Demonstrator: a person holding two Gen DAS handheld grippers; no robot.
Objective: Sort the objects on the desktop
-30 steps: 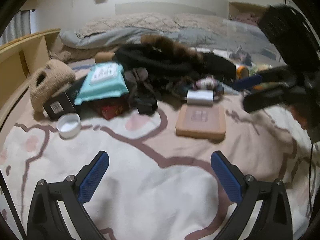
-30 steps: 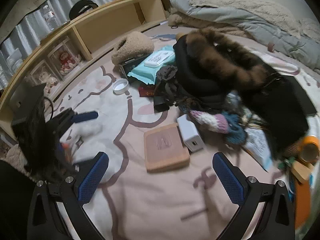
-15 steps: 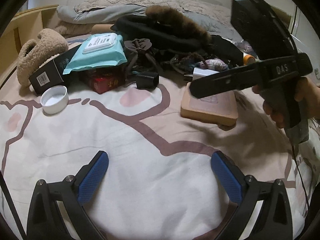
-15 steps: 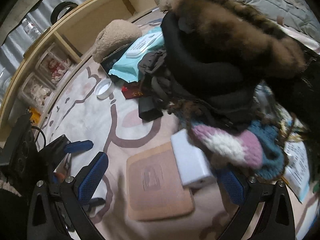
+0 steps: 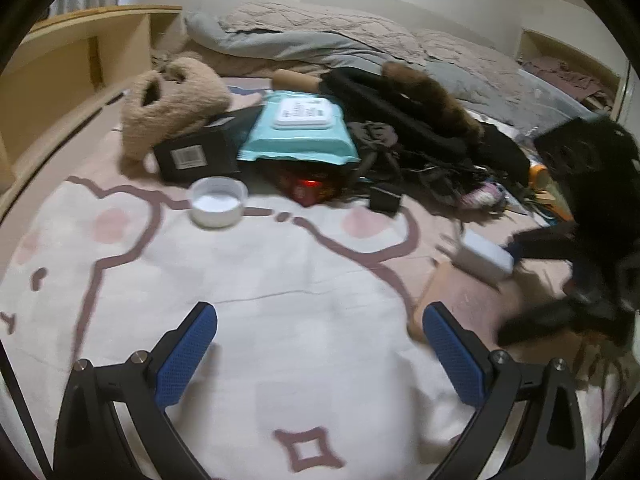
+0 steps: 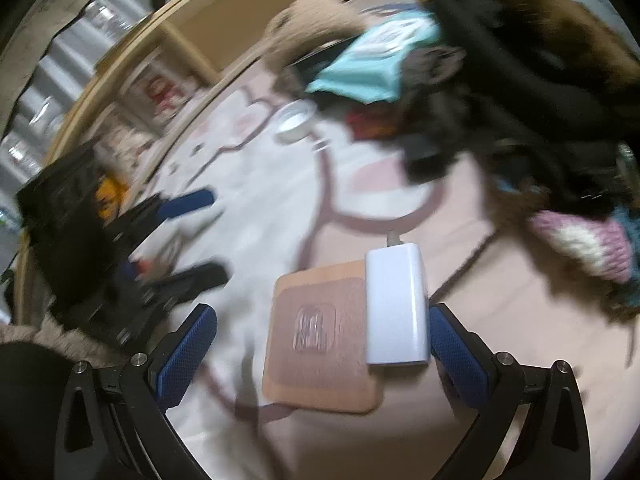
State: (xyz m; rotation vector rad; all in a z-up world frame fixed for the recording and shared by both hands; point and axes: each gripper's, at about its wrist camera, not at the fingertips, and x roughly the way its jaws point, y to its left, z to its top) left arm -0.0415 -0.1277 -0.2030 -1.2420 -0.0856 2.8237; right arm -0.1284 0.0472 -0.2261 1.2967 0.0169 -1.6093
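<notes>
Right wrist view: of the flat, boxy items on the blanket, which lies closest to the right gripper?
The white charger block, beside the right gripper's right pad, overlapping the tan square pad.

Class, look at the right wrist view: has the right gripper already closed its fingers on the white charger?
No. The right gripper is wide open, and the white charger lies on the tan pad between its fingers.

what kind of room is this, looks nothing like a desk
Most likely a bedroom, not a desk. The things lie on a printed blanket on a bed, with rumpled grey and beige bedding piled behind them and a low wooden shelf unit along one side. A fur-trimmed black coat is heaped among the clutter.
</notes>
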